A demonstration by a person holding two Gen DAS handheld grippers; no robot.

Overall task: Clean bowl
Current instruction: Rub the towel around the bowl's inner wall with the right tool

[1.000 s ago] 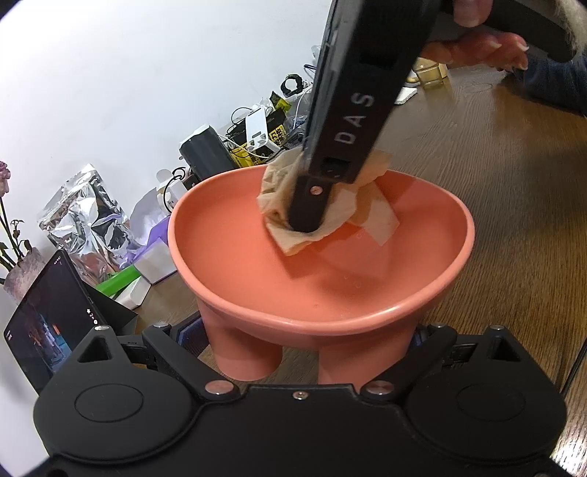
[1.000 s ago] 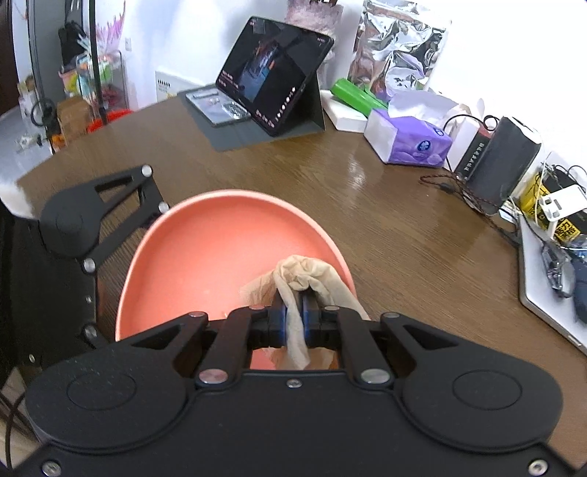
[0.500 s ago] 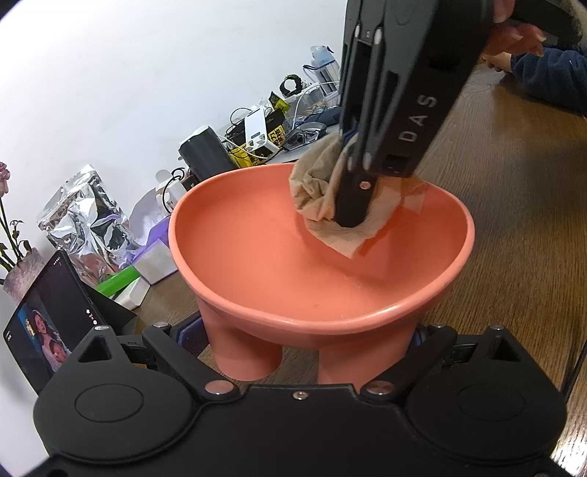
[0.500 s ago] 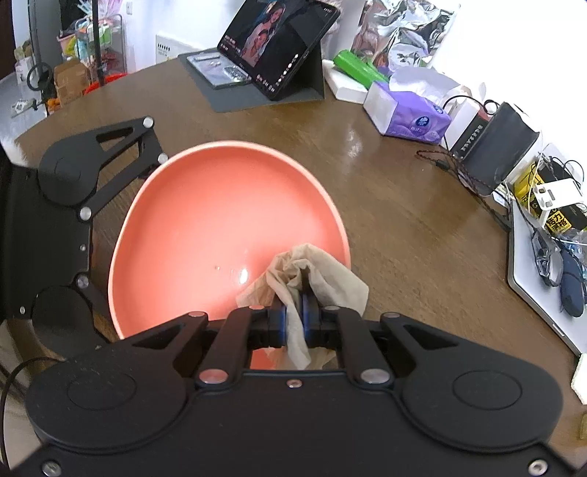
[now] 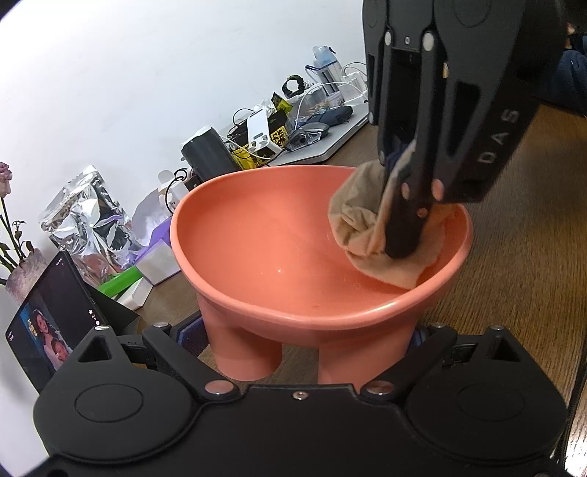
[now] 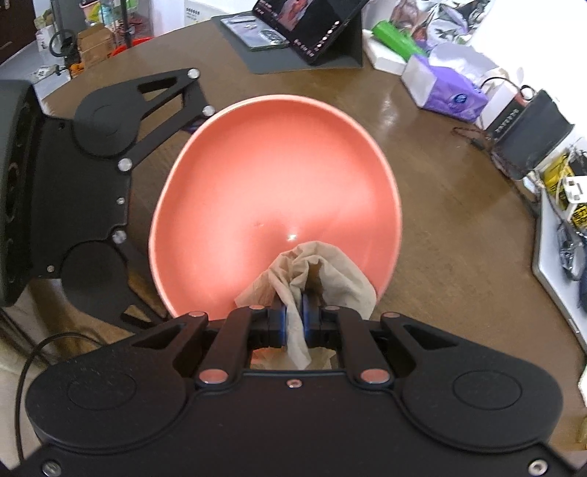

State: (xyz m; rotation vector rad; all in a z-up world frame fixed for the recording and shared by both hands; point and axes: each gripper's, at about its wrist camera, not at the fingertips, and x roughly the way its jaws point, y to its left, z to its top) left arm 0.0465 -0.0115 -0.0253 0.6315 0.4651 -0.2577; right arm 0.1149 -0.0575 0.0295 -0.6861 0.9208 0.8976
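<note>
The right gripper (image 6: 293, 323) is clamped tight on a crumpled beige paper towel (image 6: 319, 271), blue pads (image 6: 280, 323) pinching the wad between them, tip angled steeply down into the salmon-pink footed bowl (image 6: 256, 176). The towel sits just ahead of the tip, pressed against the inner wall on the side nearest this gripper, close under the rim (image 5: 462, 235).

The left gripper (image 5: 301, 345) has its fingers either side of the bowl's legs (image 5: 242, 352), bracing the base; whether the pads actually bite I cannot tell.

To wipe well, I'd say keep the wad flat against the wall and sweep round and down toward the glossy centre, where small specks (image 6: 260, 223) show ahead of the tip, with the bracing hand steady so the bowl doesn't skid.

Room: wide, unwiped bowl interior ahead of the tip. The rim right by the towel is the edge to mind; too far outward and the wad rides over it. Beyond the bowl is bare wooden table (image 6: 458, 257), with a tissue box (image 6: 447, 93) and tablet (image 6: 315, 25) well apart.
</note>
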